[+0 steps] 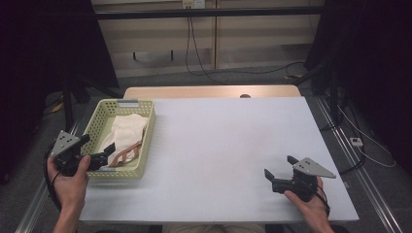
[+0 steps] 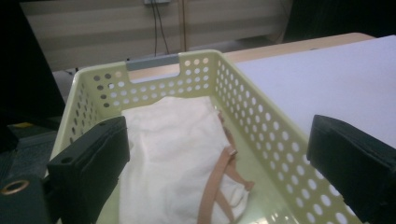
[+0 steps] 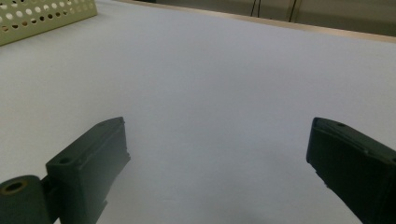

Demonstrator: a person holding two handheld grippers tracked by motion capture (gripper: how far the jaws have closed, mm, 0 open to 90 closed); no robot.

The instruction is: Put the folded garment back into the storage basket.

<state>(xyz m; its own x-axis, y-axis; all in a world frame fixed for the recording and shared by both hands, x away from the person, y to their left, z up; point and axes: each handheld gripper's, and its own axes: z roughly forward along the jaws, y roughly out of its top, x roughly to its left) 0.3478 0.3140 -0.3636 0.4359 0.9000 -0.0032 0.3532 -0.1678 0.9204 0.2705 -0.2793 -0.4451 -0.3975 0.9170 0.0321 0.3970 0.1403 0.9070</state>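
A pale yellow perforated basket stands at the table's left side. Inside it lies a cream cloth bag with tan straps. My left gripper hovers open over the basket's near end, its jaws spread wide above the bag and straps. The basket's rim rises ahead in the left gripper view. My right gripper is held open low over the bare white table at the front right, with nothing between its jaws.
The white tabletop stretches wide between the two grippers. A corner of the basket appears far off in the right gripper view. Cables run along the floor behind the table, and dark stands flank both sides.
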